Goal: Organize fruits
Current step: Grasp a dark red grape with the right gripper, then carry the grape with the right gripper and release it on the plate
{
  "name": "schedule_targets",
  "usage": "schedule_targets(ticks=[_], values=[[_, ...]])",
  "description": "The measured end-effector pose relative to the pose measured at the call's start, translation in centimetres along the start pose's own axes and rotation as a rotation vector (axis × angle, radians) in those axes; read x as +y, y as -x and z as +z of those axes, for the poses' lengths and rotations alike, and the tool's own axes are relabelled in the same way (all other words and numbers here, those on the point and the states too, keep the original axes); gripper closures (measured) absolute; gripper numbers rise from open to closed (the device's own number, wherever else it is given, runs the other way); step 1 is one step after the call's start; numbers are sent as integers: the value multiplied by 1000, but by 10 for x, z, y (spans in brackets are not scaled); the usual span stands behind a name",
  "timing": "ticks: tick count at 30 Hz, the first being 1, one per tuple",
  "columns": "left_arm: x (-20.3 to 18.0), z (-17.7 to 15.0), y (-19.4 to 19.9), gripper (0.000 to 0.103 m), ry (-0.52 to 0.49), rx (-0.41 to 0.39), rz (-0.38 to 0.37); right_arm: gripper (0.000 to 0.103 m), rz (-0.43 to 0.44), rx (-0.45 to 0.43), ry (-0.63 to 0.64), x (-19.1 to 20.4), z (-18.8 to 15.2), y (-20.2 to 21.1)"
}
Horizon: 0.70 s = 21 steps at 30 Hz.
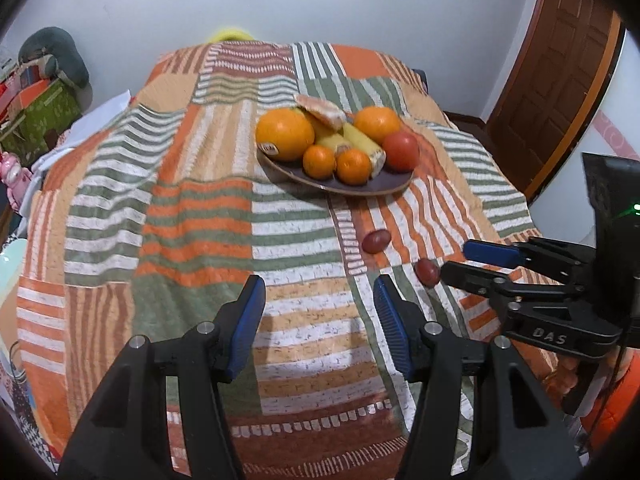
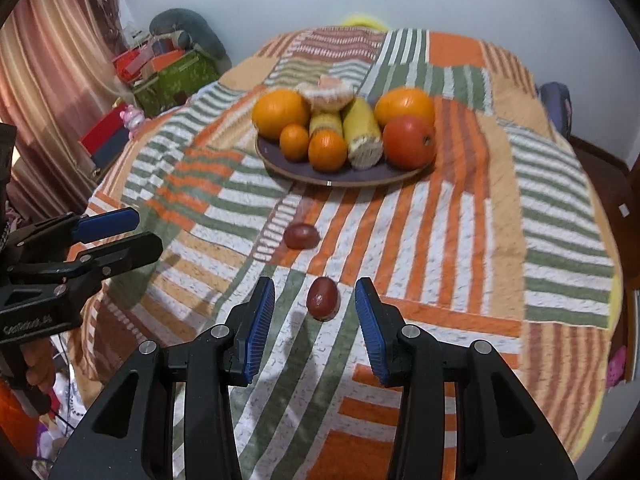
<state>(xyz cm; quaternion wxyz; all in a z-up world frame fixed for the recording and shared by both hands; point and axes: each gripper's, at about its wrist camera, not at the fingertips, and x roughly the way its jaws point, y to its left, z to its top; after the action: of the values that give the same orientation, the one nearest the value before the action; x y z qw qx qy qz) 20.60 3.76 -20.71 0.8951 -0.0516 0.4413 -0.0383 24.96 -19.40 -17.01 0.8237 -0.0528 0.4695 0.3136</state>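
A dark plate [image 2: 288,170] [image 1: 384,186] on the striped quilt holds oranges [image 2: 280,112], small tangerines, bananas [image 2: 362,132], a red apple [image 2: 408,142] and a peeled citrus. Two small dark red fruits lie loose on the quilt: the far one [image 2: 301,235] [image 1: 375,241] and the near one [image 2: 322,298] [image 1: 427,271]. My right gripper [image 2: 315,304] [image 1: 454,260] is open with the near red fruit between its blue pads, not touching. My left gripper [image 1: 320,304] [image 2: 146,228] is open and empty over the quilt, left of the fruits.
The striped patchwork quilt [image 2: 460,240] covers a bed. Boxes and clutter [image 2: 168,68] stand at the far left by a curtain [image 2: 52,80]. A wooden door [image 1: 552,80] is at the right wall.
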Motion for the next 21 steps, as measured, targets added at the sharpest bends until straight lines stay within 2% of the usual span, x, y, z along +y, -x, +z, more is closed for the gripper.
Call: schedule_targets(ticks=[4, 5, 7, 10, 16, 21], values=[[-3, -1, -12, 49, -17, 25, -10, 66, 17, 48, -8, -2, -5, -18], [-4, -1, -16, 50, -21, 31, -17, 68, 17, 52, -6, -3, -6, -20], [-7, 1, -20, 51, -28, 37, -27, 79, 21, 66, -4, -4, -7, -26], [-11, 5, -29, 52, -40, 49, -39, 85, 21, 65, 1, -6, -8, -27], [-19, 16, -51, 58, -44, 86, -68, 86, 29, 35, -10, -18, -8, -13], [-32, 24, -70, 58, -72, 106, -61, 86, 2, -6, -26, -35, 0, 2]])
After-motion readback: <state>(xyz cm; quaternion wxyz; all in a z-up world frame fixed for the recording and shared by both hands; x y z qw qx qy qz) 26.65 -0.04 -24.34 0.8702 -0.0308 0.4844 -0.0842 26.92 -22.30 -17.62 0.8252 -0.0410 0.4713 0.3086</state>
